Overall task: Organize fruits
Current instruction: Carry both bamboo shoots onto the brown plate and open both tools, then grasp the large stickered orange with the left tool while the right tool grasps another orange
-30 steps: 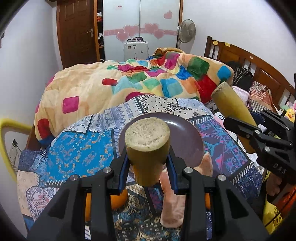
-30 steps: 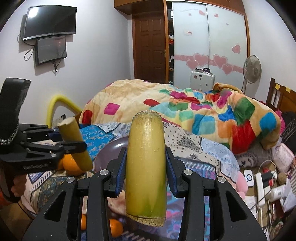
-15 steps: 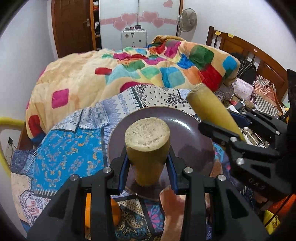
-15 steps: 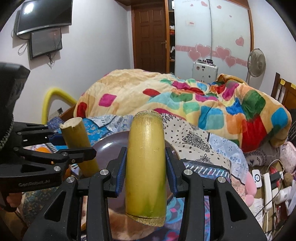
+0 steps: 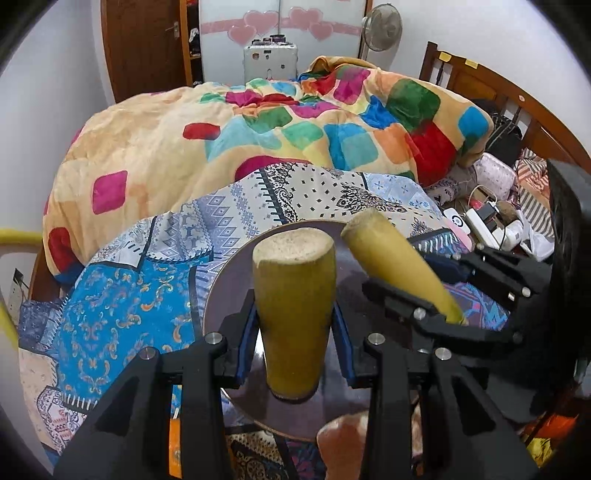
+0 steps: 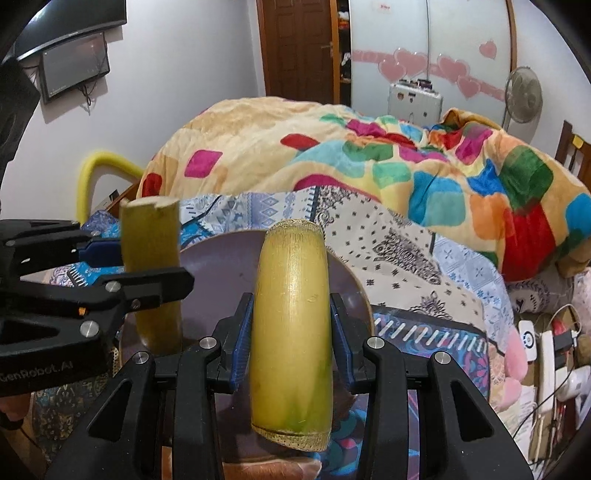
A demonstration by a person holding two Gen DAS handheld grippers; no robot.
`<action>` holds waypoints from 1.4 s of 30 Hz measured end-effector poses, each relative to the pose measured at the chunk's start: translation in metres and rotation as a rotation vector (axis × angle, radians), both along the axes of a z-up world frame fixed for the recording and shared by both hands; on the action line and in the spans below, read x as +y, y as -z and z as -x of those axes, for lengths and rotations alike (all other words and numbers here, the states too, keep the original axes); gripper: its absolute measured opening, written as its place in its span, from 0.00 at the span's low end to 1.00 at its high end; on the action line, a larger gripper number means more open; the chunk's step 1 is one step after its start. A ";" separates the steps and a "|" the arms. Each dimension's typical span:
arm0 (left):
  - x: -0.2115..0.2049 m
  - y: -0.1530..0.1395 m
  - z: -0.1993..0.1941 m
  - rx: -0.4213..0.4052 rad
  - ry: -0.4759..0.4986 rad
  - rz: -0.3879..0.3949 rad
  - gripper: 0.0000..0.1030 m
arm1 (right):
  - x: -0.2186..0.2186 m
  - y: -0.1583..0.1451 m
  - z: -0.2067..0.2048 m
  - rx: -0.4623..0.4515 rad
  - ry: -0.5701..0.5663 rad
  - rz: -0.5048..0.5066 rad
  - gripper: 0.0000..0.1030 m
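sugarcane pieces (image 5: 294, 314) (image 6: 290, 328) in both hand-held grippers (image 5: 294, 354) (image 6: 290, 354) above plate (image 5: 221, 295)

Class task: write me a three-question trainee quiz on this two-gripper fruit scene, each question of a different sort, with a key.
1. True or false: the left gripper is empty.
2. Over what do both cane pieces hang? A. plate B. blanket C. fan
3. Fill in: the right gripper is shut on a ____.

Key: 1. False; it is shut on the left cane piece. 2. A. 3. Cane piece; the right cane piece stands upright between its pads.
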State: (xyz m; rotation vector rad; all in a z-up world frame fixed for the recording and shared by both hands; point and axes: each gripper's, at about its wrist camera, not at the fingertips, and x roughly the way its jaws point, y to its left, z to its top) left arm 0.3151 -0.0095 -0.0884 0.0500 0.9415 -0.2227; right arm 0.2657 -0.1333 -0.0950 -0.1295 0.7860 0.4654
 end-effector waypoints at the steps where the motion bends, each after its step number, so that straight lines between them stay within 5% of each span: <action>1: 0.000 0.001 -0.004 0.008 -0.003 0.000 0.36 | 0.001 0.001 -0.002 0.009 -0.003 0.006 0.35; 11: -0.001 0.006 -0.003 0.030 0.010 -0.015 0.36 | 0.000 0.017 -0.010 0.117 -0.018 0.002 0.35; 22: 0.019 -0.030 0.042 -0.089 -0.004 -0.063 0.38 | -0.002 -0.025 0.017 -0.016 -0.011 0.018 0.36; 28: 0.047 -0.047 0.076 -0.154 -0.060 -0.077 0.57 | 0.000 -0.048 0.044 -0.100 -0.020 0.032 0.46; 33: 0.070 -0.048 0.098 -0.154 -0.093 -0.067 0.64 | 0.005 -0.058 0.064 -0.145 -0.018 0.018 0.66; 37: 0.088 -0.045 0.122 -0.161 -0.114 -0.076 0.81 | 0.015 -0.062 0.078 -0.165 -0.037 0.016 0.69; 42: 0.106 -0.036 0.141 -0.148 -0.131 -0.086 0.82 | 0.030 -0.062 0.092 -0.167 -0.075 0.012 0.70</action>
